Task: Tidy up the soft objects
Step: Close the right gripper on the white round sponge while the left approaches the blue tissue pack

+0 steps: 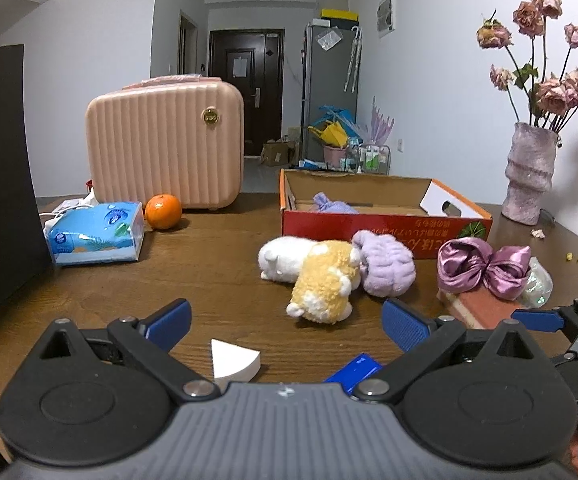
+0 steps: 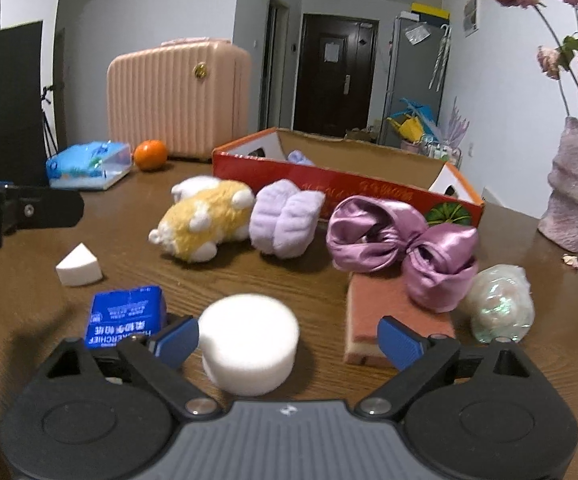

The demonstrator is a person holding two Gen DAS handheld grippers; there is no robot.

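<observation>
The brown wooden table holds a red box at 1 o'clock, a pink case at 11, an orange, a tissue pack, soft toys in the middle, and a vase at 2.

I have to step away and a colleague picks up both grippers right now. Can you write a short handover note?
Left gripper: open, empty, low over the table, white wedge sponge between its fingers.
Right gripper: open, empty, the round white sponge just inside the fingers, not gripped.
Done: one lilac soft item lies in the red cardboard box.
Left on the table: yellow-and-white plush, lilac fluffy piece, purple satin bow resting on the pink sponge block, iridescent ball, blue packet, both white sponges.
</observation>
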